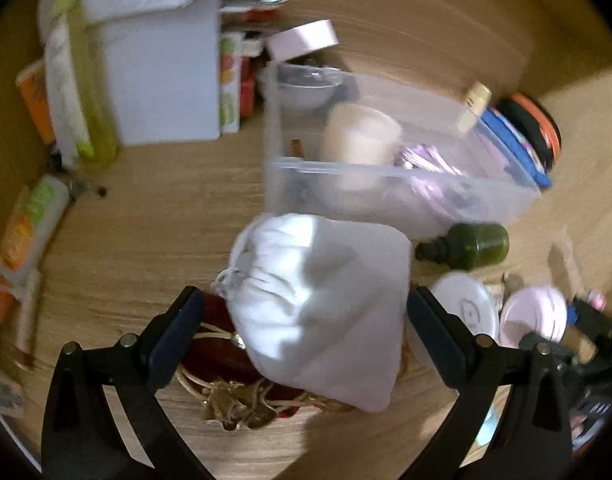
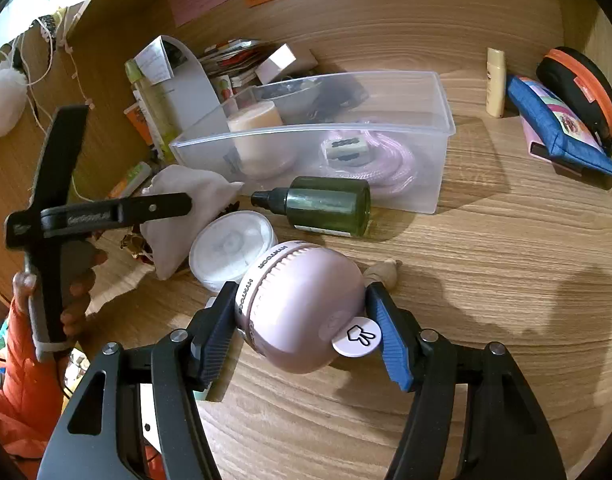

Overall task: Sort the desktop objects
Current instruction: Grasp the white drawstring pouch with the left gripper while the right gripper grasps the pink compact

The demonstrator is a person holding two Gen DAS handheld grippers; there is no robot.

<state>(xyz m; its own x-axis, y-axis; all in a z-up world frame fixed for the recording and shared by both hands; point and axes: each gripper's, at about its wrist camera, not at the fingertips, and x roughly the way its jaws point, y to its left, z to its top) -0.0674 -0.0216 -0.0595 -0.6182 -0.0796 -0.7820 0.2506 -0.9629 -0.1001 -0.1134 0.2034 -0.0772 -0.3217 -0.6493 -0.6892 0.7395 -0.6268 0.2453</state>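
A white drawstring pouch (image 1: pixel 322 304) lies between the fingers of my left gripper (image 1: pixel 306 308), which stands open. The right pad just meets the pouch's edge and the left pad is a little apart from it. The right wrist view shows the same pouch (image 2: pixel 186 196) under one left finger (image 2: pixel 162 205). My right gripper (image 2: pixel 302 312) is shut on a pink round gadget (image 2: pixel 306 292) with a white tag and holds it above the desk. A clear plastic bin (image 2: pixel 314 130) behind holds a beige cup (image 2: pixel 258 128) and a pink coiled cord (image 2: pixel 386 160).
A dark green bottle (image 2: pixel 330 206) lies before the bin, with a white round tin (image 2: pixel 230 246) beside it. A red tasselled pouch (image 1: pixel 226 360) sits under the white one. At the back right are a blue pouch (image 2: pixel 558 128), a black-orange case (image 2: pixel 582 84) and a cream tube (image 2: pixel 496 82). Boxes stand back left.
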